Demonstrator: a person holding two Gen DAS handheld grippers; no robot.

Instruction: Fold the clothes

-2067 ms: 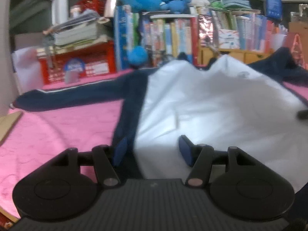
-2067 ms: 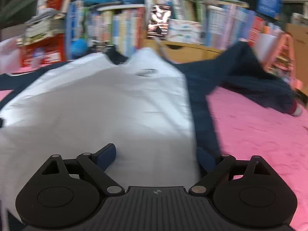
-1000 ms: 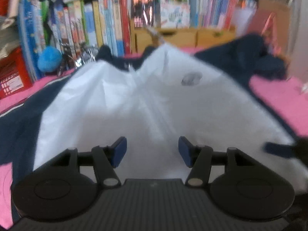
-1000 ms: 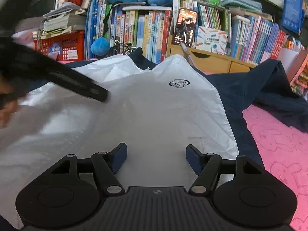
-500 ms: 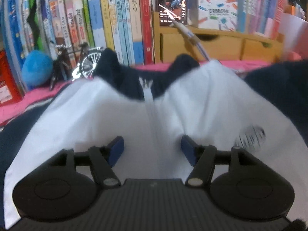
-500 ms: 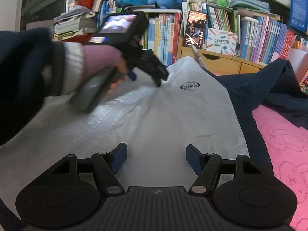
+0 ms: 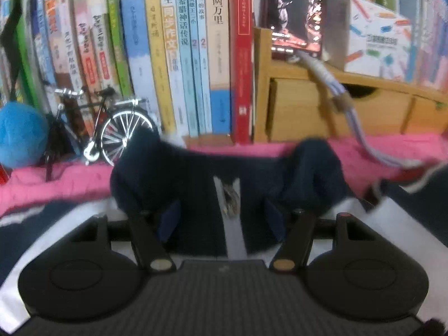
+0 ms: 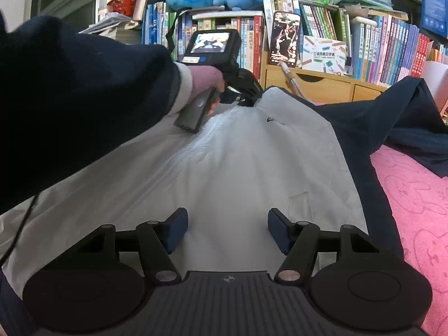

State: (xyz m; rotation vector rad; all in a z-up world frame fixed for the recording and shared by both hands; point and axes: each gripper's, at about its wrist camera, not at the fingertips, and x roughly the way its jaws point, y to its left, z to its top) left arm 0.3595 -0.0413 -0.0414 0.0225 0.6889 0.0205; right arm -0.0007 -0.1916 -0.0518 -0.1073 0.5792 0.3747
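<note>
A white jacket (image 8: pixel 238 162) with navy sleeves and a navy collar (image 7: pixel 308 168) lies spread flat on a pink blanket (image 8: pixel 414 196). My left gripper (image 7: pixel 222 218) is at the collar, open, with its blue pads on either side of the zipper pull (image 7: pixel 230 196) and the dark collar cloth between them. The right wrist view shows that left gripper (image 8: pixel 246 99) held in a hand (image 8: pixel 205 79) at the neckline. My right gripper (image 8: pixel 226 229) hovers over the lower white front. Its jaws are closing, and only flat cloth lies under them.
Behind the collar stand a row of books (image 7: pixel 196 56), a toy bicycle (image 7: pixel 112 128), a blue plush ball (image 7: pixel 19 137) and a wooden drawer box (image 7: pixel 322 106). One navy jacket sleeve (image 8: pixel 392 117) lies bunched at the right. A person's dark sleeve (image 8: pixel 84 98) crosses the jacket's left half.
My left gripper has travelled from the white front up to the navy collar, which now lies between its pads. The right gripper stayed put and its jaws narrowed slightly.
</note>
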